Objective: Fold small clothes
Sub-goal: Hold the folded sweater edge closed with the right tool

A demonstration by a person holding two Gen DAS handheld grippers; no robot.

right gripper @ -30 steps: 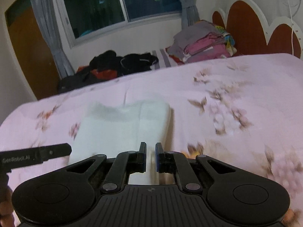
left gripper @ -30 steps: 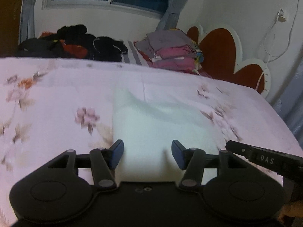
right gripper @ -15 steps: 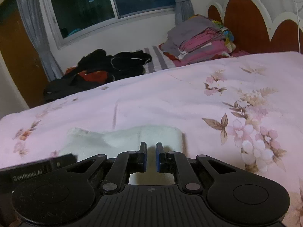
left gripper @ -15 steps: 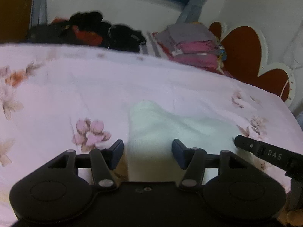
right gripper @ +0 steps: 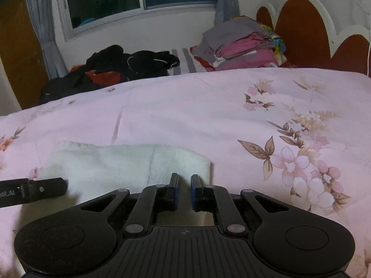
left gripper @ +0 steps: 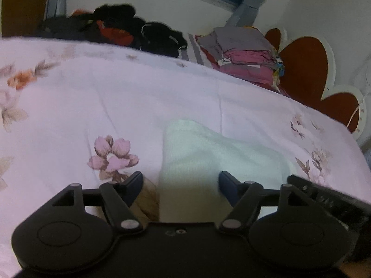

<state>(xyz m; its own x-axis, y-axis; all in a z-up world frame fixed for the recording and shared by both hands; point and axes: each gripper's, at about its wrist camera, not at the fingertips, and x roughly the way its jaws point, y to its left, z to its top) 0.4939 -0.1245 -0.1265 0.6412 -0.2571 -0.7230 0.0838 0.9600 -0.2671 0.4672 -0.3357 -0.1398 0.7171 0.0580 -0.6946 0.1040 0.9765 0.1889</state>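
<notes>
A small white garment [left gripper: 204, 159] lies folded flat on the pink floral bedspread [left gripper: 116, 97]. It also shows in the right wrist view [right gripper: 129, 164]. My left gripper [left gripper: 180, 181] is open, its fingers either side of the garment's near left edge, holding nothing. My right gripper [right gripper: 184, 188] has its jaws nearly together with a narrow gap at the garment's near right corner; whether cloth lies between them is hidden. The other gripper's black finger shows at the edge of each view.
A stack of folded pink and grey clothes [right gripper: 243, 44] sits at the far right by the red headboard [right gripper: 301, 32]. A heap of dark clothes [right gripper: 120, 67] lies at the far left under the window.
Both grippers have dropped lower toward the bed and drawn back toward me. The garment now looks flatter and nearer the fingers. The jaws' openings look the same.
</notes>
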